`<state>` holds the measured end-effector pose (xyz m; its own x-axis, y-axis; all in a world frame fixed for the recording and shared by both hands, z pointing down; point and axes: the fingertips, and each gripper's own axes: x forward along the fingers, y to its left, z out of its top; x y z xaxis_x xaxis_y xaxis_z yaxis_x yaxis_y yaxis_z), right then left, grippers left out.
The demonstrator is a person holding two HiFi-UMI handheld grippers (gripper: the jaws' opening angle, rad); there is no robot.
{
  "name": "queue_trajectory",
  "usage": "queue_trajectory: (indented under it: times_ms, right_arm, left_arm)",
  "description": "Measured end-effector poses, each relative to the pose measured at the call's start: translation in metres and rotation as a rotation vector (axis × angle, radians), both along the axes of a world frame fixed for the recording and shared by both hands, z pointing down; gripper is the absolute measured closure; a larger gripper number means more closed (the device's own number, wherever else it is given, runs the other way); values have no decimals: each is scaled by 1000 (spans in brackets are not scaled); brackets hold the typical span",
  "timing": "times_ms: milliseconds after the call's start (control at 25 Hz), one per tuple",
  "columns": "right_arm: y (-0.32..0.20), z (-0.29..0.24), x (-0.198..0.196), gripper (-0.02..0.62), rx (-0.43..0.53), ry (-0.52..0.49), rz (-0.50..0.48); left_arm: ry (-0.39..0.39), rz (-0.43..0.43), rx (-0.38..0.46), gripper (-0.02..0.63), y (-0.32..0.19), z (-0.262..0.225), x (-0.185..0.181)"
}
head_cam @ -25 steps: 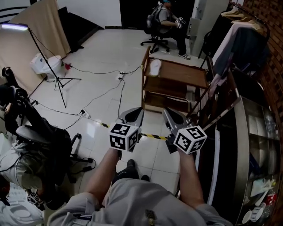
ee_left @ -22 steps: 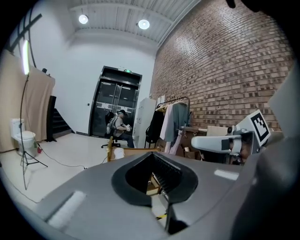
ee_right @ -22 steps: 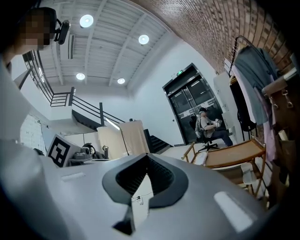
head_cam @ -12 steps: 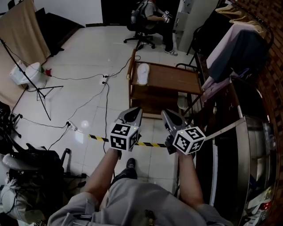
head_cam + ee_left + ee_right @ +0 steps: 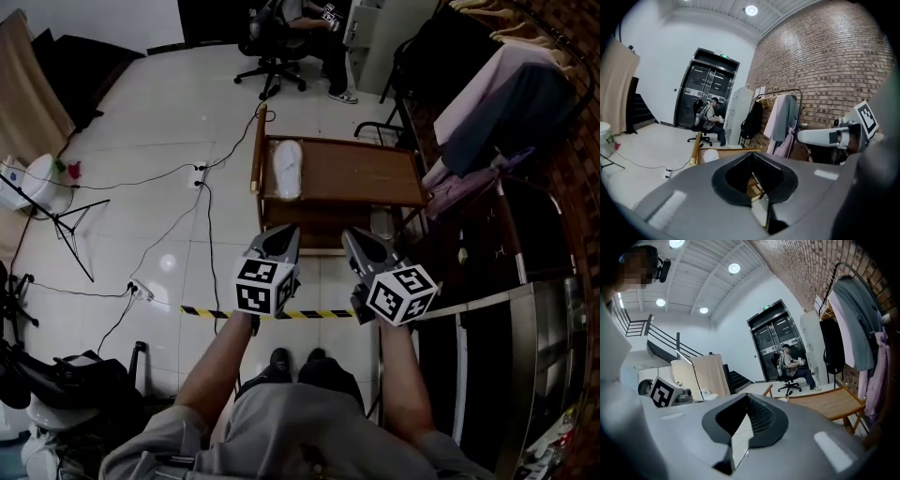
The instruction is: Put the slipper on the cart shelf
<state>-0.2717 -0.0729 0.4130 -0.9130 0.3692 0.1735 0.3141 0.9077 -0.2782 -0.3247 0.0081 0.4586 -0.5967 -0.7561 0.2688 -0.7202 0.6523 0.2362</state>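
Observation:
A white slipper (image 5: pixel 286 169) lies on the left end of the top shelf of the wooden cart (image 5: pixel 366 173), straight ahead of me. Both grippers are held side by side in front of my body, short of the cart. The left gripper (image 5: pixel 281 236) is shut with nothing in it. The right gripper (image 5: pixel 358 240) looks shut and holds nothing. In the left gripper view the slipper (image 5: pixel 711 154) shows just over the closed jaws, on the cart (image 5: pixel 740 151). The right gripper view shows the cart's top (image 5: pixel 829 404) to the right.
A clothes rack with hanging garments (image 5: pixel 497 103) stands right of the cart, and a metal counter (image 5: pixel 525 375) runs along my right. A black-and-yellow tape strip (image 5: pixel 323 313) crosses the floor under the grippers. Cables (image 5: pixel 202 202) and a light stand (image 5: pixel 56 220) are at left. A person sits on an office chair (image 5: pixel 281 42) far behind.
The cart and slipper have come closer and shifted left and down in the head view. Both grippers keep their place before me, shut as before.

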Motion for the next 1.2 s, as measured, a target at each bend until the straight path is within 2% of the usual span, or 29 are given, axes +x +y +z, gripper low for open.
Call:
queue_trajectory:
  times_ms: [280,760,1000,1200]
  right_arm:
    - [-31,31,-61,595,-18,42,-29]
    - [-64,59,-140,595,-34,96,-181]
    - [-64,86,-162,595,-35,160,-189]
    - [-67,96,-178,595,-28,191,-165]
  left_arm:
    - [65,-56,-52,598,-31,37,-62]
    - [157,-279,-140,597,-48,103,-148]
    - [212,-291,-178,587,-52,140,-177]
    - [232,-299,-189,526,-61,167,-209]
